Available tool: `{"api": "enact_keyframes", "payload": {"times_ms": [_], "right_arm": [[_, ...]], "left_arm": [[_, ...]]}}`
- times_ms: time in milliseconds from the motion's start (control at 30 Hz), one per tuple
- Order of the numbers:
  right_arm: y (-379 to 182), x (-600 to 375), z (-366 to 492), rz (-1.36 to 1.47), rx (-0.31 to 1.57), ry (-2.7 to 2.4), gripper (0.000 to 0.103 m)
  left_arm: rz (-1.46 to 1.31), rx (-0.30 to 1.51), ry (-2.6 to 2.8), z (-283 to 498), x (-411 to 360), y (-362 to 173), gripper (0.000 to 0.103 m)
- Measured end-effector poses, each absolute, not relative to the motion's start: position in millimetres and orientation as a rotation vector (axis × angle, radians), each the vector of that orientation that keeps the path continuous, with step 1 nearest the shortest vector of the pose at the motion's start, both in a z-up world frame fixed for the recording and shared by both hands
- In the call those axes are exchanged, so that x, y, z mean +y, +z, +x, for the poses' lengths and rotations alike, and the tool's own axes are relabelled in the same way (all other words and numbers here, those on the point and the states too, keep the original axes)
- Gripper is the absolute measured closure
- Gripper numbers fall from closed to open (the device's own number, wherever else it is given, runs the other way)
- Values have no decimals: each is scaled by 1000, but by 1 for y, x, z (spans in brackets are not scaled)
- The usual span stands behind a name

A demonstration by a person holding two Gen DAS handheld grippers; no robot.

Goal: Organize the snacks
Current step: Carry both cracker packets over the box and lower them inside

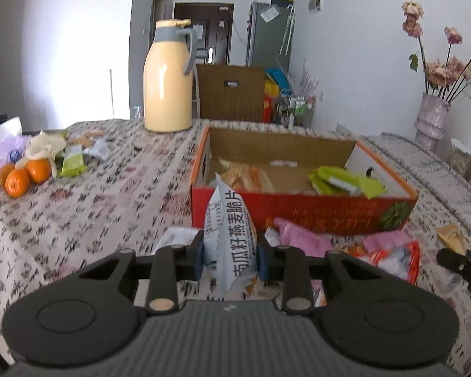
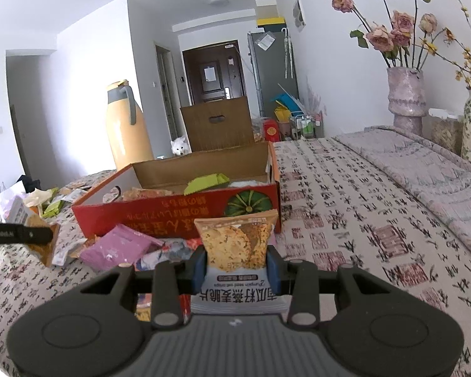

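Observation:
My left gripper [image 1: 230,259] is shut on a grey-white oat crisp packet [image 1: 227,223], held upright just in front of the red cardboard box [image 1: 301,210]. My right gripper [image 2: 235,267] is shut on a matching oat crisp packet [image 2: 235,240] with crackers pictured on it, also just short of the box [image 2: 160,210]. The box holds green packets [image 1: 345,180] and an orange-toned bag [image 1: 248,176]. Pink and red packets [image 1: 301,235] lie loose in front of the box. The right gripper's tip shows at the right edge of the left wrist view [image 1: 461,265].
A yellow thermos jug [image 1: 166,78] stands behind the box. Oranges [image 1: 25,174] and more snack packets [image 1: 73,160] lie at the table's left. A flower vase [image 2: 406,97] stands at the far right. A brown carton [image 2: 218,124] and a white dog [image 2: 179,147] are beyond the table.

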State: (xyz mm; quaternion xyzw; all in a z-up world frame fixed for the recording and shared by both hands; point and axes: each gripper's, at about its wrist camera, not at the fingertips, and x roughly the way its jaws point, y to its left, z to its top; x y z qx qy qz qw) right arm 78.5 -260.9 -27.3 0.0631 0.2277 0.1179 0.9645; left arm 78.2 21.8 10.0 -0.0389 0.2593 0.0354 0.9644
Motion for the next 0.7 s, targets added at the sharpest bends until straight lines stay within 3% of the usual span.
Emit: {"api": "enact_keyframes", "payload": {"times_ms": [700], "right_arm": [[23, -221, 181, 75, 344, 292, 65]], "left_arm": [[-47, 408, 36, 170, 6, 57, 72]]}}
